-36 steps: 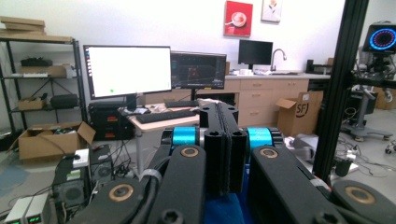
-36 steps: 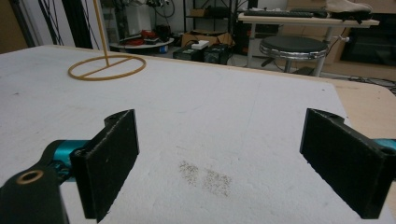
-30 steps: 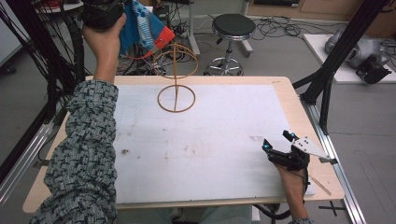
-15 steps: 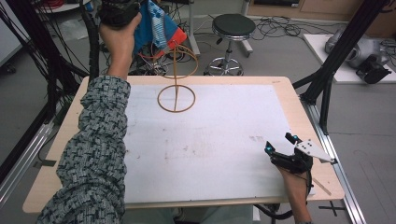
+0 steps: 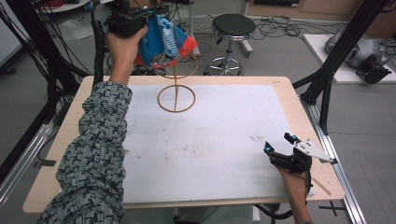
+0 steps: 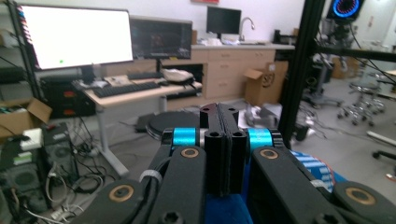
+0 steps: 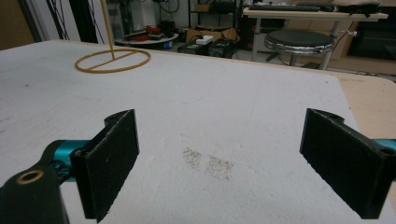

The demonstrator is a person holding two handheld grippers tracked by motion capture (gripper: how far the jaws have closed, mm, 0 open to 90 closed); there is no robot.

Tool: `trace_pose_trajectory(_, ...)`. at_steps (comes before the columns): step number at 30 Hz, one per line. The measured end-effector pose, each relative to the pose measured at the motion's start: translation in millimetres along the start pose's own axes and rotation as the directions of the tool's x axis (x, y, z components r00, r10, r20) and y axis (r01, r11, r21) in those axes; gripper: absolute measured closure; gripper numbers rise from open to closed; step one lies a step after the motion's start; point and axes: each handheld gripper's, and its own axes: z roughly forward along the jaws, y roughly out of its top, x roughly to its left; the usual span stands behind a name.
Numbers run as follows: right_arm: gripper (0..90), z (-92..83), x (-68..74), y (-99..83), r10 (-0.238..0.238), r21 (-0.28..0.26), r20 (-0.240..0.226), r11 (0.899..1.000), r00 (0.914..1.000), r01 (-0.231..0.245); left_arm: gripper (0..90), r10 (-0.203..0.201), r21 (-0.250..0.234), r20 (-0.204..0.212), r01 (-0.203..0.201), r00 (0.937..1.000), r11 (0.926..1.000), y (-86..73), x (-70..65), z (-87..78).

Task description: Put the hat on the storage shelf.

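The left gripper (image 5: 140, 21) is held high above the far left corner of the table (image 5: 289, 93), raised by the person's left hand (image 5: 125, 44). In the left gripper view its jaws are pressed flat against each other, and blue fabric shows beneath and to the right of them. From the high view, a blue cloth (image 5: 161, 39) with striped and orange-red parts hangs just beside the gripper's front end; whether the jaws actually pinch it cannot be confirmed, because the contact point is hidden.

The patterned sleeve (image 5: 95, 149) of the left arm runs from the near left edge of the table up to the raised hand.

The right gripper (image 5: 282, 151) rests low over the near right part of the white mat (image 5: 224, 130), held by the right hand (image 5: 295, 184). In the right gripper view its jaws are spread wide apart with nothing between them.

A wooden ring stand (image 5: 176, 98) sits at the far centre of the mat: a flat base ring, an upright rod, and a second ring at the top. The cloth hangs near the upper ring. A black stool (image 5: 232, 25) stands on the floor beyond the table.
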Motion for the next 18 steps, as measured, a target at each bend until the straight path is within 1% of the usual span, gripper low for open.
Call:
trace_pose_trajectory(1, 10.8, 0.2, 0.5, 0.0, 0.001, 0.004, -0.003, 1.0, 1.0, -0.001, 89.0, 0.013, 0.017, 0.007, -0.013, 0.9999, 0.9998, -2.3, -1.0, 0.6)
trace_pose_trajectory(4, 10.8, 1.6, 1.8, 0.3, -0.006, 0.007, -0.009, 1.0, 0.9999, 0.006, 89.0, 0.035, 0.046, 0.023, -0.036, 0.9991, 0.9983, -6.8, -2.9, 1.6)
trace_pose_trajectory(5, 10.8, 2.2, 1.8, 0.5, -0.013, 0.006, -0.008, 1.0, 0.9999, 0.013, 89.0, 0.039, 0.059, 0.029, -0.041, 0.9988, 0.9974, -8.2, -3.3, 2.3)
trace_pose_trajectory(6, 10.8, 2.6, 2.4, 0.4, -0.01, 0.007, -0.012, 1.0, 0.9999, 0.01, 89.0, 0.042, 0.068, 0.035, -0.044, 0.9985, 0.9967, -9.7, -3.8, 2.8)
trace_pose_trajectory(10, 10.8, 3.2, 3.3, 0.6, -0.008, 0.007, -0.014, 1.0, 0.9999, 0.008, 89.0, 0.062, 0.091, 0.06, -0.067, 0.9963, 0.9936, -16.3, -7.2, 5.7)
trace_pose_trajectory(11, 10.8, 3.3, 3.3, 0.7, -0.009, 0.007, -0.015, 1.0, 0.9998, 0.01, 89.0, 0.086, 0.096, 0.065, -0.092, 0.9941, 0.9911, -18.5, -8.8, 6.4)
trace_pose_trajectory(12, 10.8, 3.3, 3.6, 0.7, -0.009, 0.009, -0.014, 1.0, 0.9999, 0.009, 89.0, 0.103, 0.095, 0.066, -0.109, 0.9925, 0.9896, -20.0, -10.4, 6.8)
trace_pose_trajectory(13, 10.8, 3.4, 3.5, 0.7, -0.012, 0.01, -0.014, 1.0, 0.9998, 0.012, 89.0, 0.128, 0.097, 0.064, -0.134, 0.9897, 0.9862, -21.7, -12.2, 7.5)
trace_pose_trajectory(15, 10.8, 3.6, 4.0, 0.7, -0.004, 0.011, -0.016, 1.0, 0.9999, 0.005, 89.1, 0.145, 0.107, 0.063, -0.151, 0.9874, 0.9827, -25.3, -14.4, 9.0)
trace_pose_trajectory(18, 10.8, 4.0, 3.7, 0.8, -0.009, 0.013, -0.017, 1.0, 0.9998, 0.009, 89.0, 0.155, 0.11, 0.07, -0.162, 0.9854, 0.9806, -30.5, -16.8, 12.3)
